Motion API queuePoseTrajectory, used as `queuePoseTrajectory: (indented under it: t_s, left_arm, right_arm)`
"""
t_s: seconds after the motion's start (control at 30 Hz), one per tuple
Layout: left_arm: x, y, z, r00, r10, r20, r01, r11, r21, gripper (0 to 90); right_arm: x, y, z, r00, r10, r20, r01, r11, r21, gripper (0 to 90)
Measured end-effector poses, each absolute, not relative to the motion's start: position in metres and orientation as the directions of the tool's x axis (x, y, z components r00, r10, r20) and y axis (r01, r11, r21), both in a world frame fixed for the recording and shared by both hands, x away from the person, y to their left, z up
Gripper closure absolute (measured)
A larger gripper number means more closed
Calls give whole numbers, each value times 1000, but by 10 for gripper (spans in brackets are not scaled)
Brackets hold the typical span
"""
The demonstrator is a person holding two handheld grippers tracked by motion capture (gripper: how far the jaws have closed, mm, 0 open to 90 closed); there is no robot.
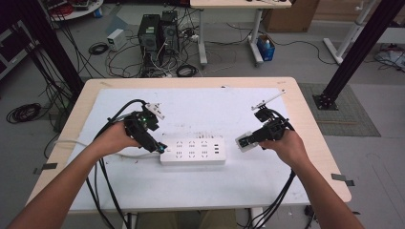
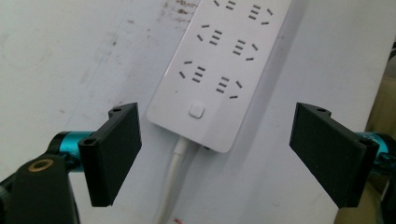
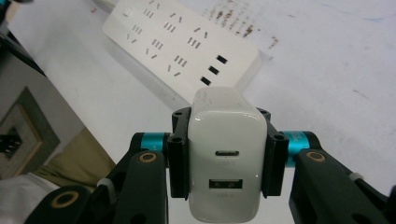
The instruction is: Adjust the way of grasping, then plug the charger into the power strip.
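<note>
The white charger (image 3: 227, 154) sits clamped between the jaws of the right gripper (image 1: 248, 141), its two ports facing that gripper's camera, held in the air just to the right of the white power strip (image 1: 192, 151). The strip lies flat on the white worktop (image 1: 248, 191), roughly in the middle, with its cord (image 2: 175, 182) leaving the end nearest the left gripper (image 2: 217, 158).

The likely next step is plugging the charger into the strip, and that is where trouble could start. The strip lies loose, so a push that meets the sockets at a slant would probably slide it across the smooth worktop rather than seat the prongs. The charger's glossy sides could also twist in the pads under that load.

The right jaws are closed tight on the charger's two flanks. The left jaws stand wide apart around the strip's switch end, touching nothing, so the strip is not yet steadied.
</note>
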State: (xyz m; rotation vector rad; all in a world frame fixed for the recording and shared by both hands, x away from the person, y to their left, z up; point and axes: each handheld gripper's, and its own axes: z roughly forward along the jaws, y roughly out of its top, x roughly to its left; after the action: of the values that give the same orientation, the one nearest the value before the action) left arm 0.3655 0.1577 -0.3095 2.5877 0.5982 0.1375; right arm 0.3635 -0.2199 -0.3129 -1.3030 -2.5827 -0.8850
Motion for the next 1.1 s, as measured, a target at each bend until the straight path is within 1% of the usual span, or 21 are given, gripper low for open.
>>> queuePoseTrajectory:
  t_s: [0.07, 0.13, 0.17, 0.27, 0.3, 0.33, 0.43, 0.57, 0.73, 0.8, 0.93, 1.0, 1.1]
  left_arm:
    - [366, 162, -309, 902, 431, -9, 386, -798, 462, 169]
    - [365, 165, -310, 896, 444, -15, 400, -792, 462, 169]
    - [365, 168, -310, 899, 437, -7, 395, -806, 441, 169]
    - [366, 173, -314, 882, 470, -18, 434, -799, 417, 169]
    - [367, 175, -314, 885, 465, -9, 428, -808, 405, 169]
    - [366, 177, -316, 878, 478, -11, 440, -798, 412, 169]
    - [367, 181, -317, 881, 472, 6, 428, -803, 414, 169]
    - [367, 183, -314, 883, 468, -20, 429, -791, 437, 169]
    - [366, 180, -316, 897, 442, -7, 407, -820, 403, 168]
    - [367, 180, -316, 910, 415, 3, 383, -843, 377, 168]
    - [366, 181, -317, 918, 395, 15, 364, -860, 358, 168]
    - [366, 182, -318, 925, 381, 8, 354, -868, 348, 169]
    - [368, 184, -319, 926, 377, 6, 351, -868, 352, 169]
  right_arm:
    - [363, -223, -309, -630, 703, 330, 760, 472, 447, 623]
    - [363, -224, -307, -644, 702, 305, 748, 491, 447, 623]
    - [363, -225, -305, -646, 706, 290, 745, 500, 440, 623]
    - [362, -227, -302, -671, 701, 240, 721, 544, 429, 623]
    - [362, -228, -301, -686, 696, 210, 706, 568, 423, 623]
    - [361, -228, -300, -699, 689, 190, 692, 586, 422, 623]
    - [358, -227, -299, -742, 660, 115, 645, 656, 393, 623]
    - [357, -226, -302, -769, 637, 55, 612, 709, 350, 622]
    - [357, -224, -303, -792, 609, 41, 584, 737, 339, 622]
    - [357, -222, -303, -808, 589, 35, 564, 754, 335, 622]
    - [359, -217, -303, -825, 565, 19, 541, 779, 316, 622]
    - [361, -212, -301, -836, 549, 10, 523, 792, 315, 622]
    - [363, -205, -298, -858, 513, -7, 485, 816, 313, 622]
